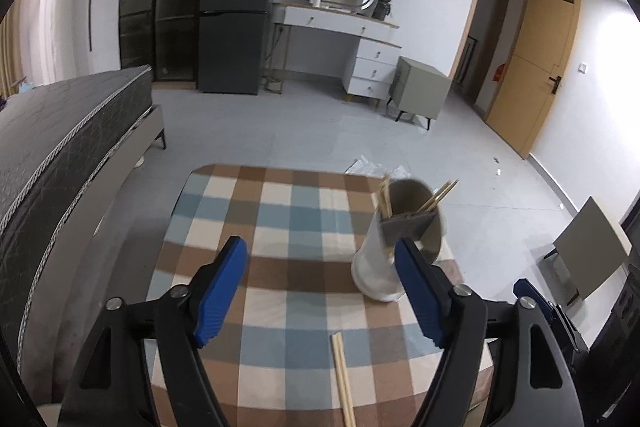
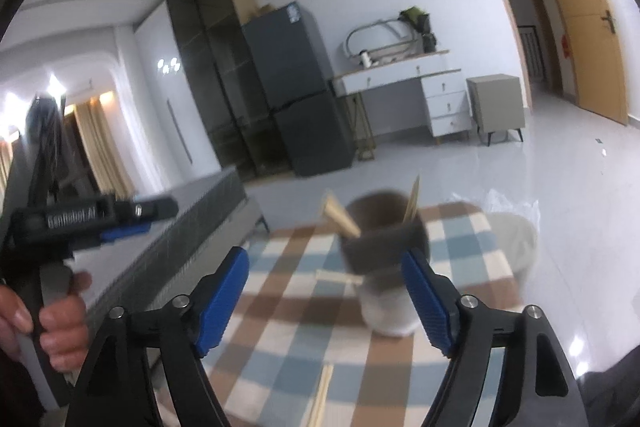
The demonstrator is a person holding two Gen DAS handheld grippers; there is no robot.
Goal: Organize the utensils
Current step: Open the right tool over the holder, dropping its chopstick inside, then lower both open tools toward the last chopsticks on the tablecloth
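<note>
A white cylindrical utensil holder [image 1: 380, 267] with a grey inner divider stands on the checked tablecloth [image 1: 280, 211], with chopsticks [image 1: 440, 195] sticking out of it. A loose pair of wooden chopsticks [image 1: 344, 383] lies on the cloth near the front edge. My left gripper [image 1: 322, 291] is open and empty, its right finger just in front of the holder. In the right wrist view my right gripper [image 2: 326, 299] is open and empty above the cloth, with the blurred holder [image 2: 386, 311] beyond its right finger and the loose chopsticks [image 2: 322, 399] below.
A dark mattress [image 1: 60, 147] lies left of the table. The left gripper's handle, held by a hand [image 2: 52, 311], shows at the left of the right wrist view. A fridge [image 1: 236, 7], dresser [image 1: 360, 43] and door [image 1: 532, 67] stand across the tiled floor.
</note>
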